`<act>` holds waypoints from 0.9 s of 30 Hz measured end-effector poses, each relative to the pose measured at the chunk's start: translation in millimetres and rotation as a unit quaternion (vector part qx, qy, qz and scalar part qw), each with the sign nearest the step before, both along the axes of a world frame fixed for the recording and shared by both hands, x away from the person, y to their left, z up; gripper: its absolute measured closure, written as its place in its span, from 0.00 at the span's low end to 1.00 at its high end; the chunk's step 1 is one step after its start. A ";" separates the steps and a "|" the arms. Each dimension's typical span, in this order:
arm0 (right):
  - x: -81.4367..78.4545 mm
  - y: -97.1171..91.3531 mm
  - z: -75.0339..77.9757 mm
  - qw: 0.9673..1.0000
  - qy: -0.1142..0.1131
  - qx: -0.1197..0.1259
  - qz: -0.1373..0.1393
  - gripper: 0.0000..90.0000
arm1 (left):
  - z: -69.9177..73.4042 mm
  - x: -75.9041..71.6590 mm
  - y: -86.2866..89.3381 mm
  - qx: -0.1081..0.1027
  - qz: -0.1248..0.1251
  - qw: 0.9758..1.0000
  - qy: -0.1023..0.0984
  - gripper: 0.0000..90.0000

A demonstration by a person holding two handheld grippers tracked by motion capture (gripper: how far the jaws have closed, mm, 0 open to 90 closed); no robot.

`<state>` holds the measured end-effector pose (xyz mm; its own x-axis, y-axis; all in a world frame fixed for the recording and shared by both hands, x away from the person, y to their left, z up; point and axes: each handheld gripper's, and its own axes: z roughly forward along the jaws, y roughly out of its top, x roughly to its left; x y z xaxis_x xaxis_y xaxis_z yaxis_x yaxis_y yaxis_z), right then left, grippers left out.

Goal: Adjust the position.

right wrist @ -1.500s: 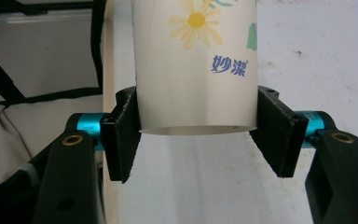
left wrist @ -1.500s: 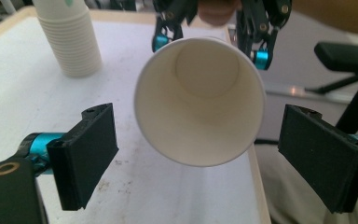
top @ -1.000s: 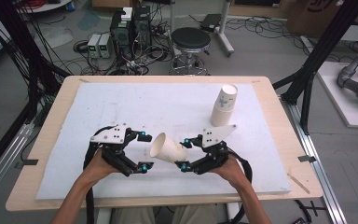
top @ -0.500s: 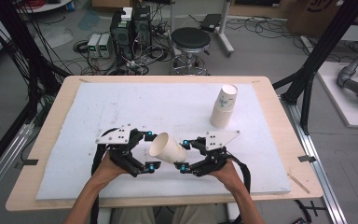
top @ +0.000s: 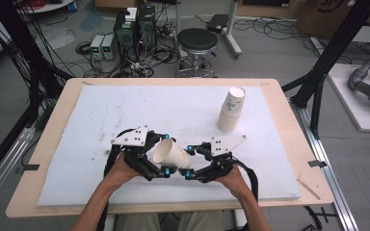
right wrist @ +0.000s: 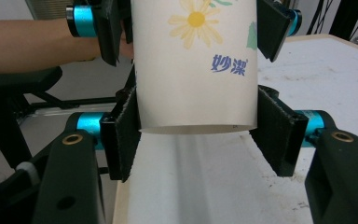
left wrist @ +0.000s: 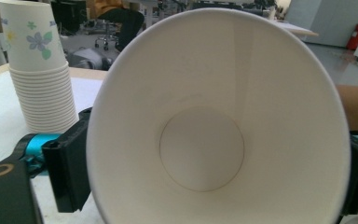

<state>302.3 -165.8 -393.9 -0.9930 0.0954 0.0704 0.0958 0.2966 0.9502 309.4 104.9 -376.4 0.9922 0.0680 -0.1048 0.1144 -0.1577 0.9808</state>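
Two grippers on one paper cup (top: pixel 171 154), held level above the white mat (top: pixel 101 115) near my edge of the table (top: pixel 53 110).

High view: my left gripper (top: pixel 160 156) comes in from the left, forearm angled up from the bottom edge; its jaws stand at either side of the cup's open mouth end. My right gripper (top: pixel 189 162) comes in from the right and is clamped on the cup's base end. Cup mouth points left, toward my left hand (top: pixel 118 168). Stack of cups (top: pixel 231 110) stands upright, well apart at the far right of the mat. Beyond the table — a black stool (top: pixel 198 41), computer boxes and loose cables on a grey floor.

Left gripper view: I look straight into the cup (left wrist: pixel 214 121). Jaws wide, one at each side of the rim; they just eased in a little from their widest. Cannot tell whether the pads press. Stack (left wrist: pixel 39 70) at upper left.

Right gripper view: my pads (right wrist: pixel 127 135) pinch the cup's base (right wrist: pixel 196 65) — flower print and blue lettering facing me. Left gripper's jaws flank the cup farther up.
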 end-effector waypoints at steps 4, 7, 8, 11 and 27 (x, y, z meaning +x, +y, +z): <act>-0.5 0.7 -0.5 1.000 0.003 -0.005 0.006 0.42 | 0.8 0.9 1.1 -0.004 -0.011 1.000 -0.003 0.19; -0.2 1.3 -0.9 1.000 0.002 -0.005 0.005 0.42 | 0.9 0.8 2.4 -0.009 -0.019 1.000 -0.005 0.27; -0.2 1.5 -0.9 1.000 0.000 -0.004 0.006 0.42 | 0.9 0.8 2.4 -0.009 -0.019 1.000 -0.005 0.29; -0.4 1.5 -0.7 1.000 -0.002 -0.003 0.005 0.42 | 0.9 0.7 3.8 -0.011 -0.018 1.000 -0.009 0.32; 0.7 1.6 -0.9 1.000 0.024 -0.004 0.006 0.23 | 0.5 -1.3 3.3 0.004 -0.008 1.000 -0.014 0.35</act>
<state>303.0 -164.2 -394.8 -0.9896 0.0845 0.1168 0.1373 0.3058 0.9421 308.1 108.3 -375.9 0.9956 0.0527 -0.0770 0.0848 -0.1672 0.9823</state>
